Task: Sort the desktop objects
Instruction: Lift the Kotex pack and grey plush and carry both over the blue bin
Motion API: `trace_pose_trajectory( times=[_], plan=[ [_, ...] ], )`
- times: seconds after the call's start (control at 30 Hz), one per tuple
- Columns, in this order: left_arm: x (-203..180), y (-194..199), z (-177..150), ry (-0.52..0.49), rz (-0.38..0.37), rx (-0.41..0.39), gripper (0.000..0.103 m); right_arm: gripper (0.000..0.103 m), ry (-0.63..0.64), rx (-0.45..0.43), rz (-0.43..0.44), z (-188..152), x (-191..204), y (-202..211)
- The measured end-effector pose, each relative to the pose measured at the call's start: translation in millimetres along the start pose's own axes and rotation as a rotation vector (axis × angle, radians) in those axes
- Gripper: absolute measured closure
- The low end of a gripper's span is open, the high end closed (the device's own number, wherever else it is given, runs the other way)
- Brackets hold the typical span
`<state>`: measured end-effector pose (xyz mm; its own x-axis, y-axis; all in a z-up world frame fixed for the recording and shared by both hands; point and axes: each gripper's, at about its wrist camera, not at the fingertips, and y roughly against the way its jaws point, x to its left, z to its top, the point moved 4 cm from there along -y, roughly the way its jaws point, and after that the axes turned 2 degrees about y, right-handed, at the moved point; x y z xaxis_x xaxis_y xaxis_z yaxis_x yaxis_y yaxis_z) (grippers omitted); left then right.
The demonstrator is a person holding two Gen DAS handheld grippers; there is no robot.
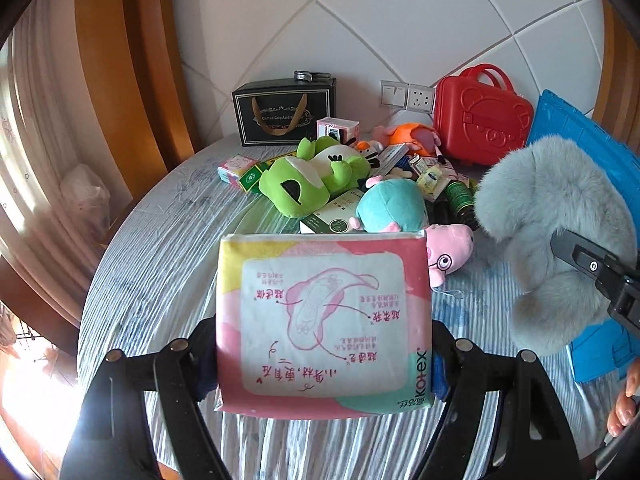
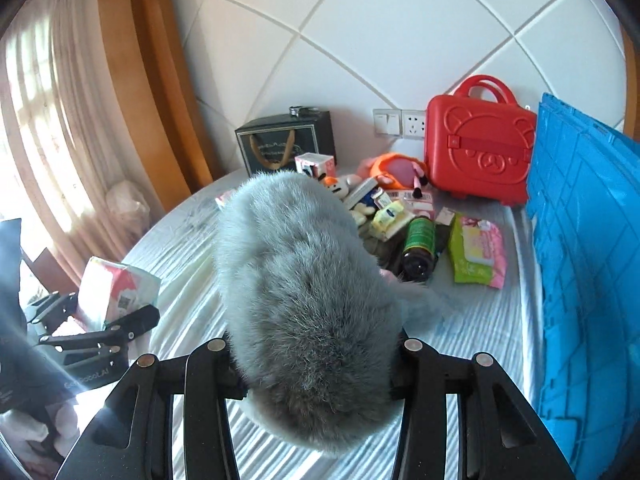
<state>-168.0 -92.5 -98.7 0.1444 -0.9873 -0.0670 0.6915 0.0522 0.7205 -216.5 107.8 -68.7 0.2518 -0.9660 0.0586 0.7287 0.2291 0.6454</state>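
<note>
Both grippers hold items above the table (image 1: 160, 280).
Left gripper (image 1: 324, 364) clamps a pad pack (image 1: 324, 320); right gripper (image 2: 316, 364) grips a grey fur piece (image 2: 304, 292).

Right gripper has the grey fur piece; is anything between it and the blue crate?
Nothing visible: the grey fur piece hangs in the right gripper, and only bare striped tablecloth lies between it and the blue crate.
</note>
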Motion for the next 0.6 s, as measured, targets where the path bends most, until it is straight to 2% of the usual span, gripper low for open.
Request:
trace_pose_trajectory(
  times=[0.2,0.43,0.6],
  plan=[
    [-14,40,-4,-0.048,-0.058,-0.077,0.026,0.059,-0.002,-0.095,-0.056,-5,11,61],
    [-24,73,-15,-0.074,-0.151,-0.132,0.026,0.059,0.007,-0.146,-0.205,-9,23,120],
    [-47,97,-12,-0.106,-0.196,-0.174,0.026,0.059,0.01,-0.204,-0.294,-6,16,167]
  ],
)
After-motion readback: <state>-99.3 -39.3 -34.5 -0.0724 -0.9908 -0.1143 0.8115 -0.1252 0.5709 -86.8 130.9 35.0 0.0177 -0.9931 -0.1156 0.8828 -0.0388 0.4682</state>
